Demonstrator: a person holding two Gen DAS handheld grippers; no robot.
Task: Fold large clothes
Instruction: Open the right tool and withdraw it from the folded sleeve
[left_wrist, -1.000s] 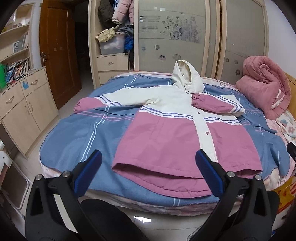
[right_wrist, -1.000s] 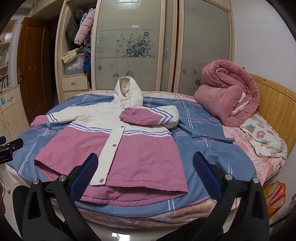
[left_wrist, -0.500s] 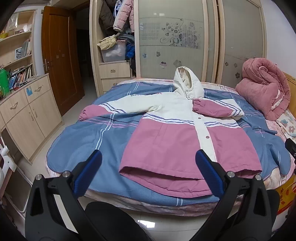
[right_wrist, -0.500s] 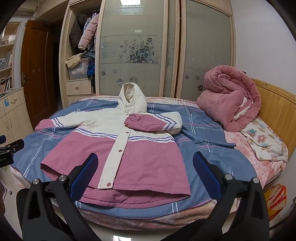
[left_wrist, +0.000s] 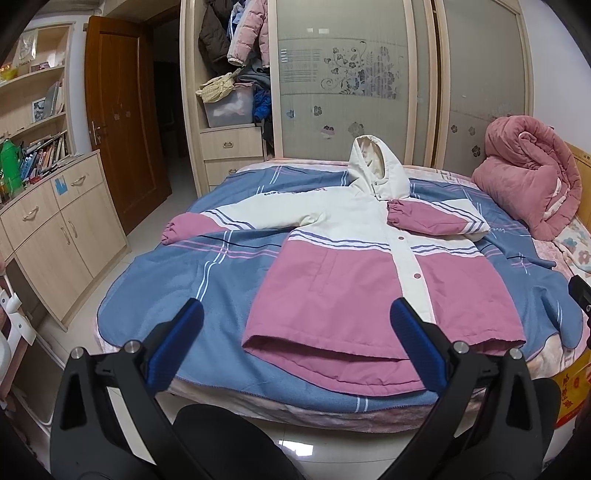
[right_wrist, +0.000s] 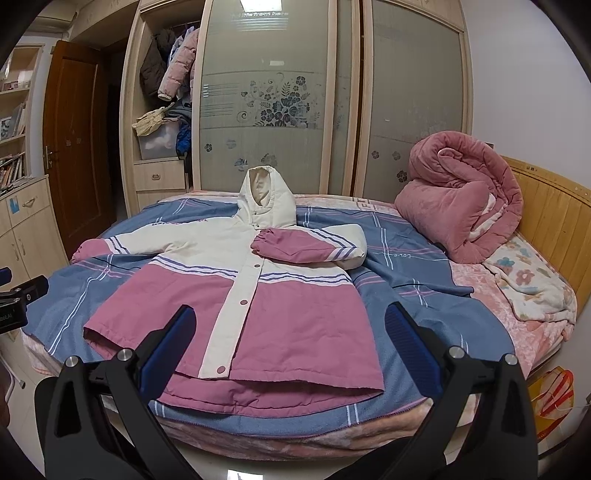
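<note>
- One hooded jacket (left_wrist: 369, 269), pink below and cream above, lies flat and face up on one bed (left_wrist: 177, 273) covered by a blue striped blanket.
- One of its sleeves stretches out to the left (left_wrist: 207, 225); the other is folded across the chest on the right (left_wrist: 436, 221). The hood (left_wrist: 376, 170) points to the far side.
- One rolled pink quilt (right_wrist: 461, 199) sits at the far right of the bed, apart from the jacket.
- Two grippers are in view. The left gripper (left_wrist: 295, 325) has its jaws spread wide, holding and touching nothing.
- The right gripper (right_wrist: 288, 328) likewise has its jaws wide apart and empty.
- Both hover at the near edge of the bed; the jacket's hem lies just beyond them, framed between the blue fingertips (right_wrist: 399, 325).
</note>
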